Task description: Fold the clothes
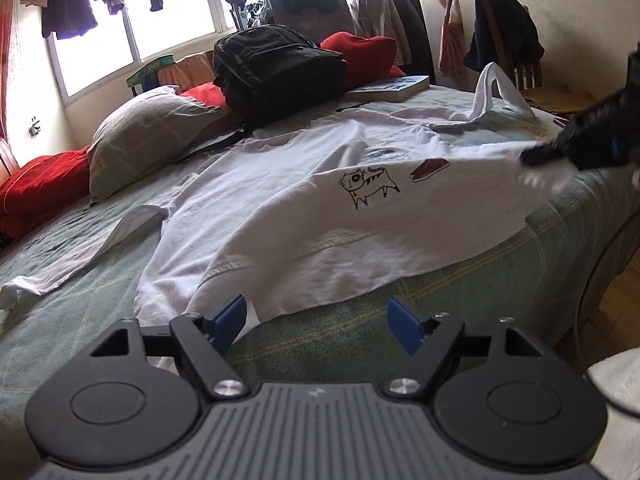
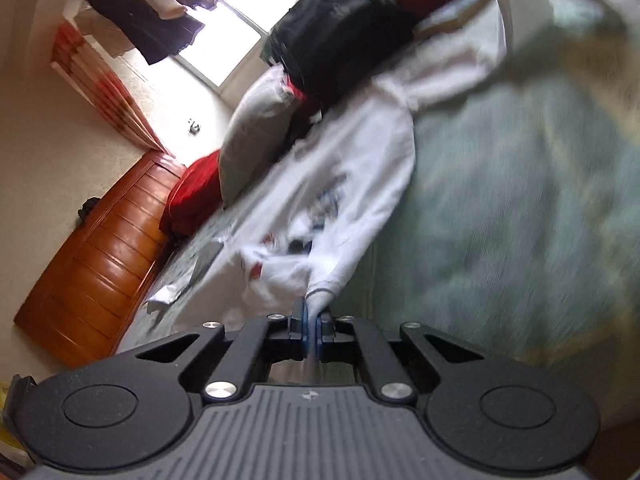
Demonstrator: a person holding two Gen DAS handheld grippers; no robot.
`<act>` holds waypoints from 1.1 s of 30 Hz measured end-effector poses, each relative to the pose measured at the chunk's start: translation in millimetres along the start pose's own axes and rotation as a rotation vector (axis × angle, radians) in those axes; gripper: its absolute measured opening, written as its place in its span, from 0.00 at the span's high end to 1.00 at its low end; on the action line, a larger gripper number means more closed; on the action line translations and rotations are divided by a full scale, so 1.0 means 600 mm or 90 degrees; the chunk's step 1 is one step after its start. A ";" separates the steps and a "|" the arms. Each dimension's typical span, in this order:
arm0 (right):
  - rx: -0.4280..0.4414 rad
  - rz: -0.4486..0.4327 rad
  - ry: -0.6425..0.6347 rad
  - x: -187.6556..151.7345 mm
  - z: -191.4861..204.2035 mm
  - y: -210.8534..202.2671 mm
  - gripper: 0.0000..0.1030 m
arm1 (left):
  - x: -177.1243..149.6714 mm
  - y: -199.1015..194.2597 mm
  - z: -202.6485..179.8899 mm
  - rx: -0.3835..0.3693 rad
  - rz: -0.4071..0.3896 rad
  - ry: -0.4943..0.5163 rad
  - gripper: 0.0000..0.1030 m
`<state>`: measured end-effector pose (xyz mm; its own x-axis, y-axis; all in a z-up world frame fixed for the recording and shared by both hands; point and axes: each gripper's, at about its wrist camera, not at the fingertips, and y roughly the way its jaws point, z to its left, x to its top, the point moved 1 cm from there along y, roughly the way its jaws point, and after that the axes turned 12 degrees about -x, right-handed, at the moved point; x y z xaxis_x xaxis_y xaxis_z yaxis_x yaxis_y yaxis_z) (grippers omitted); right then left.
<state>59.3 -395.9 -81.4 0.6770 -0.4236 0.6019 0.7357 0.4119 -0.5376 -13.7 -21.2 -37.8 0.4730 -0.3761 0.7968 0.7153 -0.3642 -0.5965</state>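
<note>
Already the right gripper [image 2: 311,322] pinches the white shirt's [image 1: 280,200] hem corner; the left gripper [image 1: 316,322], jaws wide and empty, hovers just beside the near hem.

White shirt [image 1: 280,200] with cat drawing; bedspread [image 1: 340,332] green, seemingly plaid.

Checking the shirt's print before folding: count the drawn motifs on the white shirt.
3 on the white cotton shirt: an outlined cat mid-chest, a red shoe to its right, a blue patch above. Folds may hide more.
</note>
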 end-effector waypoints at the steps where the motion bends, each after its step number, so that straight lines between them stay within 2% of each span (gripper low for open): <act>1: -0.009 -0.007 -0.008 0.006 -0.002 -0.011 0.94 | 0.000 -0.001 0.000 -0.001 -0.002 0.000 0.24; 5: -0.061 -0.026 -0.025 0.025 -0.013 -0.034 0.95 | 0.000 -0.005 0.000 -0.003 -0.008 0.001 0.24; 10: -0.168 -0.001 -0.022 0.022 -0.039 -0.022 0.91 | -0.001 -0.006 0.001 0.003 -0.004 0.005 0.23; 12: -0.207 -0.012 -0.057 0.017 -0.030 -0.027 0.89 | -0.002 -0.007 0.001 0.006 -0.001 0.007 0.23; 15: -0.268 -0.065 -0.163 0.013 0.012 -0.048 0.88 | -0.003 -0.004 0.000 0.014 0.008 0.020 0.22; 16: -0.269 -0.083 -0.205 0.011 0.032 -0.054 0.86 | -0.002 -0.001 -0.001 0.017 0.013 0.029 0.22; 19: -0.198 -0.097 -0.320 -0.003 0.097 -0.061 0.75 | -0.003 0.007 -0.007 0.022 0.030 0.072 0.22; 23: -0.077 -0.028 -0.465 -0.053 0.173 -0.008 0.74 | -0.008 0.015 -0.013 0.025 0.047 0.111 0.22; 26: -0.053 0.018 -0.591 -0.102 0.214 0.035 0.72 | -0.013 0.019 -0.011 0.023 0.054 0.115 0.22; 28: -0.045 0.042 -0.666 -0.125 0.230 0.061 0.65 | -0.016 0.023 -0.006 0.022 0.058 0.111 0.22; 30: -0.050 0.059 -0.714 -0.139 0.237 0.082 0.56 | -0.017 0.027 -0.001 0.023 0.060 0.110 0.22; 33: -0.072 0.074 -0.782 -0.157 0.243 0.110 0.55 | -0.016 0.030 0.002 0.019 0.059 0.110 0.22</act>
<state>41.1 -211.0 -87.4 0.3156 0.6730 0.6689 0.7111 0.2990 -0.6364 -4.9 -23.2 -55.8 0.4444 -0.5481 0.7086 0.6886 -0.2969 -0.6615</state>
